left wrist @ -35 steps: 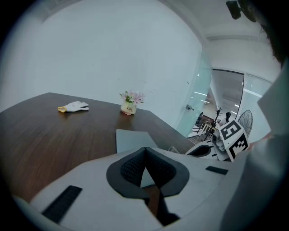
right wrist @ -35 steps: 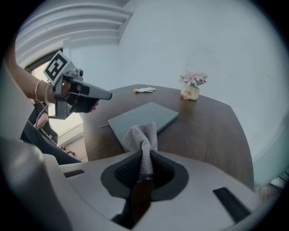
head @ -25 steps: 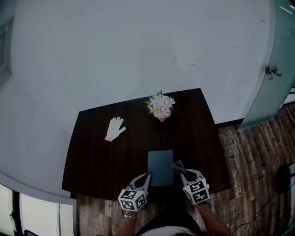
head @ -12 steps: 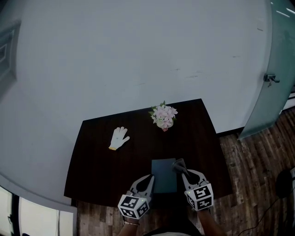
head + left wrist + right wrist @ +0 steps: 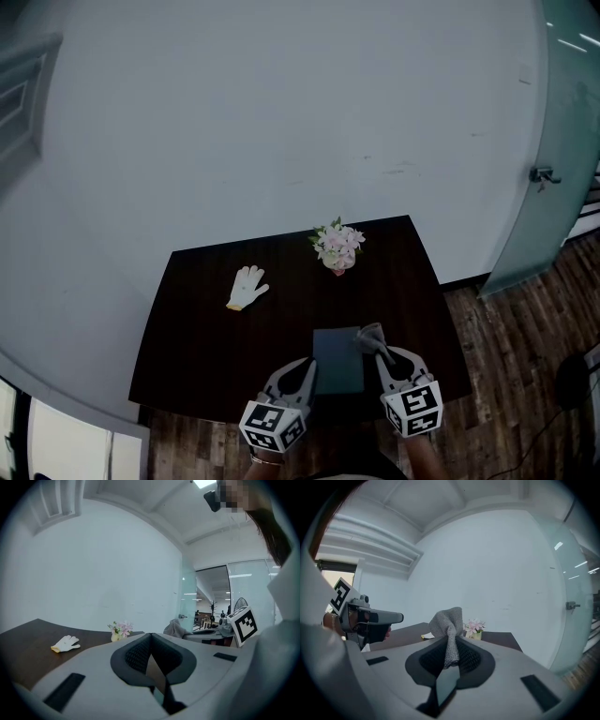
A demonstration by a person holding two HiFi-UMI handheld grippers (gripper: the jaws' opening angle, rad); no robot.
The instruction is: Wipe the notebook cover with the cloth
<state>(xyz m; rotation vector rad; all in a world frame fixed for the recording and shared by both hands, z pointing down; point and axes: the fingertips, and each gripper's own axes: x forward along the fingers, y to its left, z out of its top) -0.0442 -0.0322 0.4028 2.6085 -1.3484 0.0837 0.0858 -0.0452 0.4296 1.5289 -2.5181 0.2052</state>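
A dark teal notebook [image 5: 337,361] lies flat near the front edge of the dark table [image 5: 206,347]. My right gripper [image 5: 380,354] is at its far right corner, shut on a grey cloth [image 5: 367,337]. In the right gripper view the cloth [image 5: 447,627] stands bunched up out of the shut gripper [image 5: 451,638]. My left gripper [image 5: 307,367] sits just left of the notebook. In the left gripper view that gripper [image 5: 151,636] has its tips together with nothing seen between them. The cloth [image 5: 176,629] shows to its right.
A white glove [image 5: 247,286] lies at the table's left back. A small vase of pink flowers [image 5: 338,246] stands at the back edge by the pale wall. A glass door [image 5: 553,141] and wooden floor [image 5: 506,356] are to the right.
The head view has shifted, so the table sits lower in the picture. Both grippers keep about the same places beside the notebook, with the cloth still held.
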